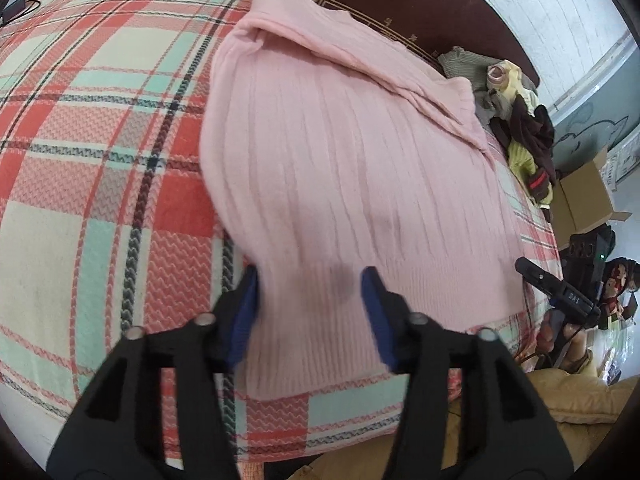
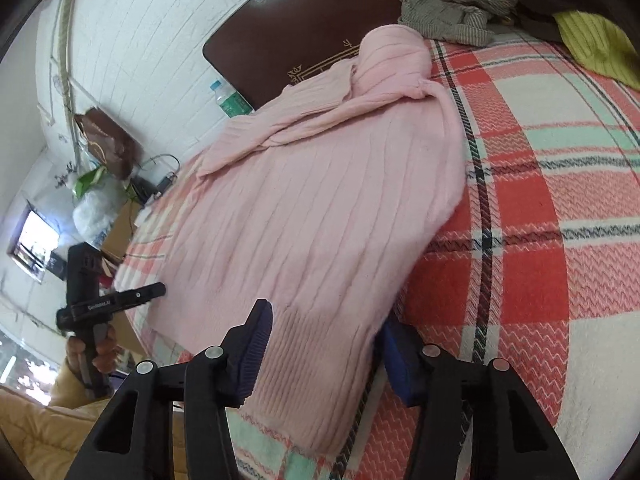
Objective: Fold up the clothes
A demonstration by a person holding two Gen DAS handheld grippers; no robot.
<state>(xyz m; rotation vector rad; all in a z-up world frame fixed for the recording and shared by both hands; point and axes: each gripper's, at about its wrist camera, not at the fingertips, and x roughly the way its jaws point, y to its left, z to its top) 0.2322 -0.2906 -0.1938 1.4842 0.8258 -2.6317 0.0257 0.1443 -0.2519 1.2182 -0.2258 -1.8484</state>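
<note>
A pink ribbed sweater (image 1: pixel 340 152) lies spread on the plaid bedspread (image 1: pixel 80 128), its sleeves folded across the upper part and its hem toward me. My left gripper (image 1: pixel 311 280) stands open astride the hem's left corner, one blue pad at the sweater's edge and the other resting on the knit. My right gripper (image 2: pixel 326 320) straddles the hem's right corner of the sweater (image 2: pixel 320 200), jaws open, with flat fabric between the pads. Each view shows the other gripper held in a hand: the right gripper (image 1: pixel 556 288) and the left gripper (image 2: pixel 116 300).
A pile of loose clothes (image 1: pixel 516 120) sits by the dark headboard (image 2: pixel 288 28), including a grey garment (image 2: pixel 460 4) and a yellow one (image 2: pixel 592 40). A cardboard box (image 1: pixel 580 200) stands beside the bed. A water bottle (image 2: pixel 228 98) and brown bag (image 2: pixel 108 144) are near the wall.
</note>
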